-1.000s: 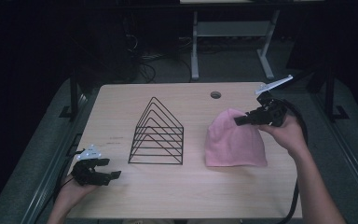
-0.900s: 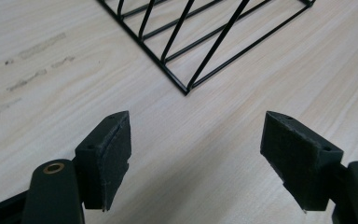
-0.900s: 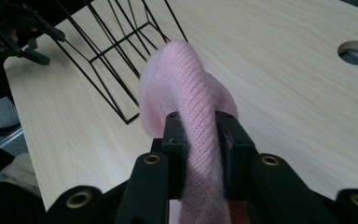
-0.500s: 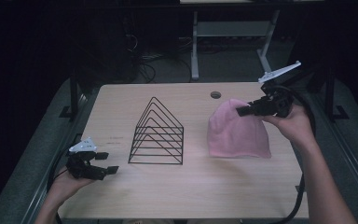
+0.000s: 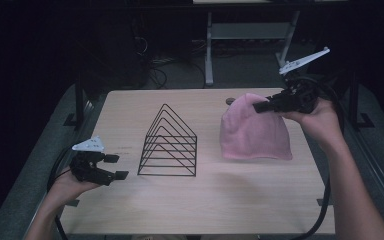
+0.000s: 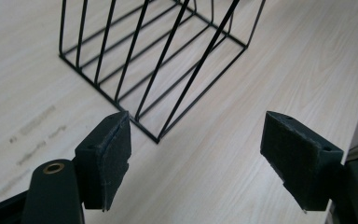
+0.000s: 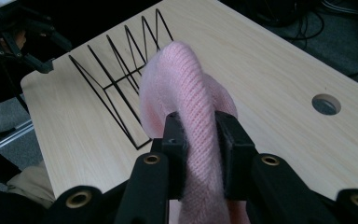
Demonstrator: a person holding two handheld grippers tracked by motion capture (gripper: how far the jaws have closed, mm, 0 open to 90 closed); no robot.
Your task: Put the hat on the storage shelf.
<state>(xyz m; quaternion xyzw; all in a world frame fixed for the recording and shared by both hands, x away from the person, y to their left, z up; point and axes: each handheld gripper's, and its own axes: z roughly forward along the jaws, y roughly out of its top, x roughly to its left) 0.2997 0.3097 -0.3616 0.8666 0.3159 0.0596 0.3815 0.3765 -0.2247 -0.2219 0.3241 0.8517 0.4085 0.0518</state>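
A pink knitted hat (image 5: 254, 131) hangs over the right half of the table, lifted by its top. My right gripper (image 5: 260, 106) is shut on the hat's fabric (image 7: 196, 140), which bulges up between the two jaws. A black wire rack (image 5: 169, 142) of triangular frames stands at the table's middle. My left gripper (image 5: 116, 167) is open just left of the rack, near the table's front left edge. In the left gripper view its pads (image 6: 106, 154) stand wide apart with the rack's corner (image 6: 157, 139) ahead of them.
The wooden table (image 5: 205, 210) has a round cable hole (image 7: 326, 103) at its back right. Cables trail from both grippers off the table's sides. A white-legged stand (image 5: 209, 47) and floor cables lie beyond the far edge.
My right gripper has risen and moved back right, pulling the pink hat up off the table by its top. My left gripper has drifted slightly back and stays open.
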